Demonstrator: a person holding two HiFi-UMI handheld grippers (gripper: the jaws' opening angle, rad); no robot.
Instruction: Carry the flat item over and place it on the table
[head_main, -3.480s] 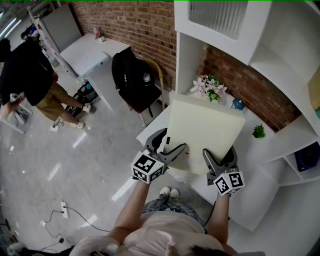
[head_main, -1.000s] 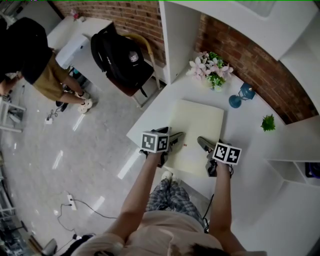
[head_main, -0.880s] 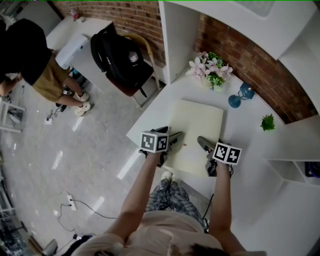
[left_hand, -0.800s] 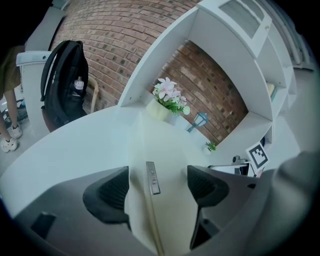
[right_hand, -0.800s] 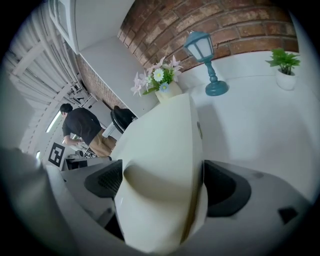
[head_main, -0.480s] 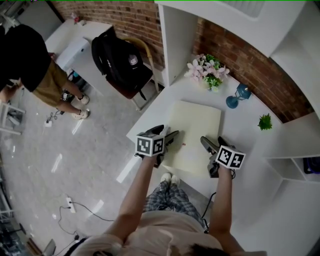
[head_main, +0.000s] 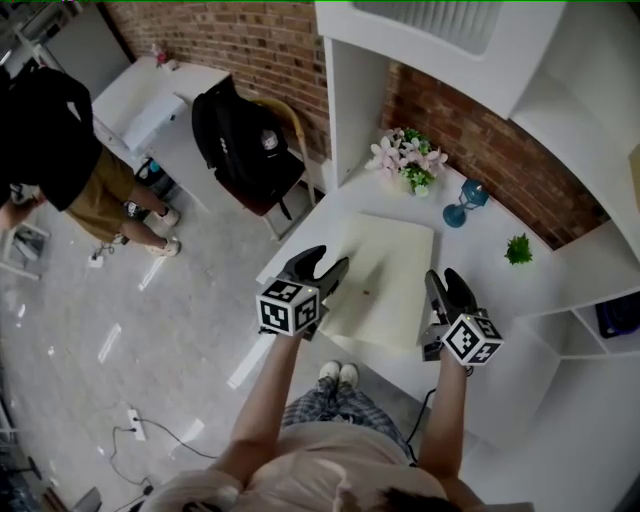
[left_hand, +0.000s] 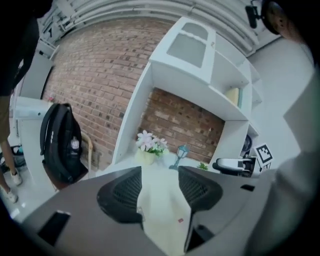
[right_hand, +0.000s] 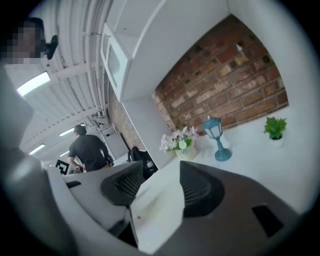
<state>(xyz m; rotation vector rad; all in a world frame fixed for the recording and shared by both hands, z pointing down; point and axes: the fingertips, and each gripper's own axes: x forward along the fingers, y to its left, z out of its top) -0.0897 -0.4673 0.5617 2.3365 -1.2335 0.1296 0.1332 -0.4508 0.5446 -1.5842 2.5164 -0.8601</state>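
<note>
The flat item is a pale cream board (head_main: 385, 270) lying flat on the white table (head_main: 490, 285). My left gripper (head_main: 325, 262) hovers at the board's near left corner. My right gripper (head_main: 445, 282) hovers at its near right edge. Both sets of jaws stand apart and are closing, with no pad pressing on the board. In the left gripper view the board (left_hand: 162, 210) shows through the gap of the left gripper (left_hand: 160, 175). The right gripper view likewise shows the board (right_hand: 155, 205) between the jaws of the right gripper (right_hand: 162, 172).
At the table's back stand a vase of pink flowers (head_main: 405, 160), a blue lantern (head_main: 458, 205) and a small green plant (head_main: 518, 248), under white shelving against a brick wall. A black backpack (head_main: 245, 140) sits on a chair left of the table. A person (head_main: 50, 140) stands far left.
The board, held tilted above the table earlier, now lies flat on it. Over the last second both grippers have drawn back toward me from its near edge.
</note>
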